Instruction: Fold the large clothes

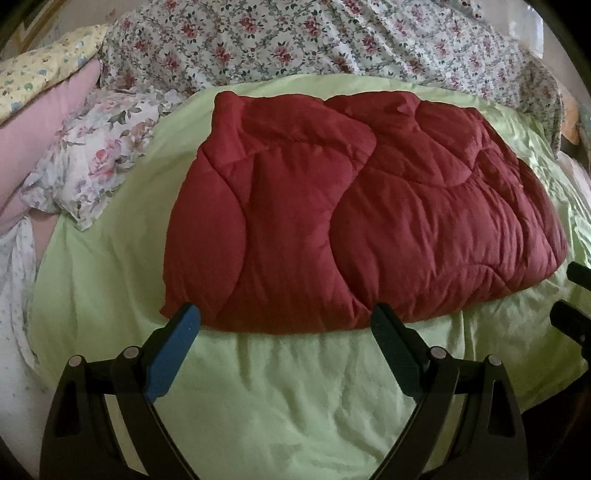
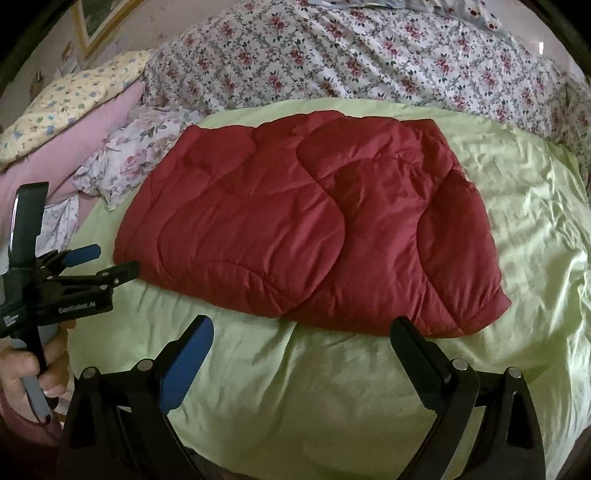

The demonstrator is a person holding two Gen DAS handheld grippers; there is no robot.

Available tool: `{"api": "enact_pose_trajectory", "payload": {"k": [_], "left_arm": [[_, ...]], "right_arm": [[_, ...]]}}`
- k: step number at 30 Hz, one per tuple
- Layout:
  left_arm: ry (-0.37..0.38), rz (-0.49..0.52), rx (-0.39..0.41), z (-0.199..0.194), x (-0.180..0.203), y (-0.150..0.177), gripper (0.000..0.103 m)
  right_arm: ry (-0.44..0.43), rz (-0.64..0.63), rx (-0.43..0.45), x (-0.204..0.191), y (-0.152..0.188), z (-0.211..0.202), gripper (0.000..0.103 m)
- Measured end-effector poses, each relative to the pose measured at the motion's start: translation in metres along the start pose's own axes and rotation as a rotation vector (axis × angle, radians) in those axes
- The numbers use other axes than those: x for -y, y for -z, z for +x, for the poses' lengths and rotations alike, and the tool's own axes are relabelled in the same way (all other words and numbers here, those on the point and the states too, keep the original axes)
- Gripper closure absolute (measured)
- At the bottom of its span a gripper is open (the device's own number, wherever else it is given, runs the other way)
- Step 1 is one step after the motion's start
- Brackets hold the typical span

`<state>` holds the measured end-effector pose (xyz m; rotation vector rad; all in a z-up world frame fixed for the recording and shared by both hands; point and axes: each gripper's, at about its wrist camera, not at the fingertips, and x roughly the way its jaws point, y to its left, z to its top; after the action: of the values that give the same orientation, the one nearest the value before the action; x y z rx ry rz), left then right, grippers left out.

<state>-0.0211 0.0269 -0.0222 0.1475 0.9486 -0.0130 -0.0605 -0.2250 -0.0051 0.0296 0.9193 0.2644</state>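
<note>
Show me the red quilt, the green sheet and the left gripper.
red quilt point(image 1: 351, 206): left wrist view, middle of its padded top.
green sheet point(image 1: 288, 387): left wrist view, bare stretch in front of the quilt.
left gripper point(image 2: 116, 262): right wrist view, between its fingertips.

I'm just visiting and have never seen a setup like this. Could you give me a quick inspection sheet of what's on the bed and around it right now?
Surface: light green sheet on a bed, wrinkled.
Job's things: red quilted comforter, folded into a thick bundle, lying flat on the sheet.
Clutter: floral pillow left of the comforter; pink pillow and yellow pillow behind it.
Grippers: left gripper open, empty, at the comforter's near edge; right gripper open, empty, likewise.
Cables: nothing seen.
Surroundings: rose-print floral bedspread heaped behind; picture frame on the wall.
</note>
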Motion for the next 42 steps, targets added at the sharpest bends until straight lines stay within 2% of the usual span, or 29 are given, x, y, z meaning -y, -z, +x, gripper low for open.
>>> {"api": "enact_pose_trajectory", "payload": {"k": [9,29,42], "left_arm": [[-0.024,-0.004,0.0,0.008,0.001,-0.012,0.009],[0.035,-0.036,-0.023,0.025,0.006,-0.03,0.009],[0.021,-0.035,-0.012,0.026,0.011,-0.038,0.009]], "right_arm": [[0.003,-0.003,0.007,-0.001,-0.013,0.005,0.005],[0.005,0.045,-0.015,0.01,-0.041,0.029,0.005],[-0.005,0.056,0.005,0.013,-0.054,0.03,0.005]]}}
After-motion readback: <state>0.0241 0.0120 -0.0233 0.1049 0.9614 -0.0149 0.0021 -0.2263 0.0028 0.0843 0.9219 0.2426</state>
